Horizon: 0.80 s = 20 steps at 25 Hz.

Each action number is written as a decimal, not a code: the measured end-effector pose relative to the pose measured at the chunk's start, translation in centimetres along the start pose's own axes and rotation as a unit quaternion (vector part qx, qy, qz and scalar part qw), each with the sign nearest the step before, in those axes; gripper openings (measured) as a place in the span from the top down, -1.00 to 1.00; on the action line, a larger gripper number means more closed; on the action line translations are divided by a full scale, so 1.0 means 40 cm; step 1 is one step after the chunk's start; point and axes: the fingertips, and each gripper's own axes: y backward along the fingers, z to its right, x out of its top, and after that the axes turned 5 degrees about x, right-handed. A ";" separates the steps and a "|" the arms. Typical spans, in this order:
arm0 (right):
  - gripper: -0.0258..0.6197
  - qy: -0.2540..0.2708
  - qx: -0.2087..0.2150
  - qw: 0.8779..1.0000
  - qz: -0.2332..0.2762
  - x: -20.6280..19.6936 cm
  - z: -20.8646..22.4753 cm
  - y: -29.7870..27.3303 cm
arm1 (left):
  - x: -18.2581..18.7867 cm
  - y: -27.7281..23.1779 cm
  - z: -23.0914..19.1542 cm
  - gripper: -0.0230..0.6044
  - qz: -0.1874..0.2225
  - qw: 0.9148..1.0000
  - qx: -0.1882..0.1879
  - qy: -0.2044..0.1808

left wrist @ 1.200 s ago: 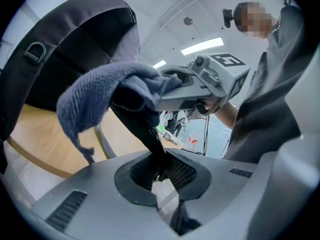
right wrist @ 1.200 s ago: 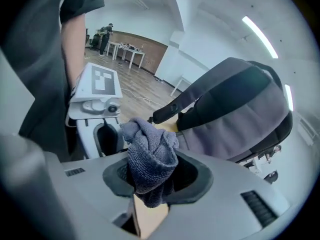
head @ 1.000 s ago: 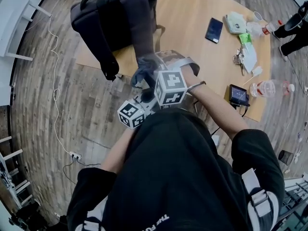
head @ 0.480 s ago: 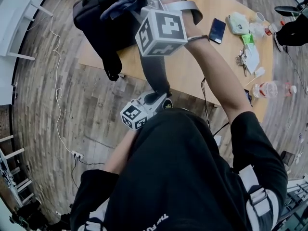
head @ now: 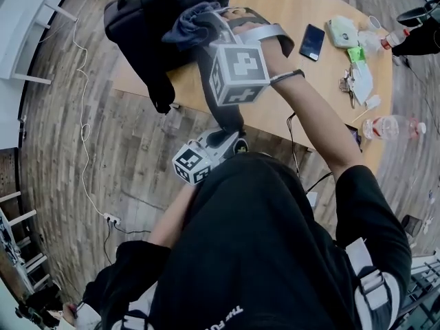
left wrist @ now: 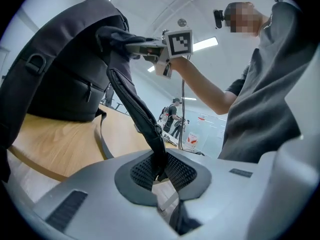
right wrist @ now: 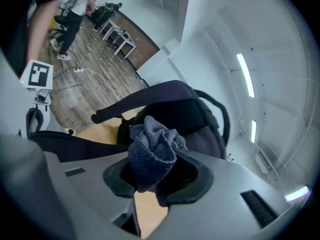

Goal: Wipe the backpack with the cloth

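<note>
A dark backpack (head: pixel 148 19) stands on the wooden table (head: pixel 289 95) at the upper left. One of its straps (head: pixel 218 108) runs down off the table edge, and my left gripper (head: pixel 223 139) is shut on the end of that strap (left wrist: pixel 150 129), pulling it taut. My right gripper (head: pixel 213 29) is raised over the backpack's near side, shut on a crumpled blue-grey cloth (head: pixel 194 23). In the right gripper view the cloth (right wrist: pixel 152 151) bulges out between the pads of my right gripper (right wrist: pixel 155 176), with the backpack (right wrist: pixel 185 111) just behind it. Whether the cloth touches the backpack I cannot tell.
On the right part of the table lie a phone (head: pixel 311 42), a white case (head: pixel 339 31), keys (head: pixel 346 81) and a water bottle (head: pixel 388 126). A white cable (head: pixel 82 150) and a power strip (head: pixel 108 222) lie on the wood floor at left. Someone's legs (head: pixel 419 19) show at the upper right.
My right gripper has risen with the cloth from beside the left gripper, below the table edge, up to the backpack. The left gripper has kept still on the strap.
</note>
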 end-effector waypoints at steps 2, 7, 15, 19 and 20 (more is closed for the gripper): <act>0.53 -0.001 0.034 0.999 0.000 -0.023 -0.098 -0.013 | 0.004 -0.004 0.001 0.77 0.002 1.000 0.000 0.001; 0.53 -0.039 0.133 0.990 0.013 -0.029 -0.307 -0.002 | 0.008 -0.006 -0.006 0.77 0.002 1.000 0.003 0.005; 0.53 -0.113 0.251 0.961 0.030 -0.028 -0.527 0.097 | 0.012 -0.012 -0.019 0.77 0.004 1.000 0.011 0.026; 0.53 -0.180 0.344 0.921 0.044 -0.004 -0.589 0.156 | 0.007 -0.002 -0.039 0.77 0.006 0.999 0.025 0.046; 0.53 -0.180 0.351 0.918 0.043 -0.003 -0.602 0.156 | 0.006 0.000 -0.043 0.77 0.005 0.998 0.027 0.049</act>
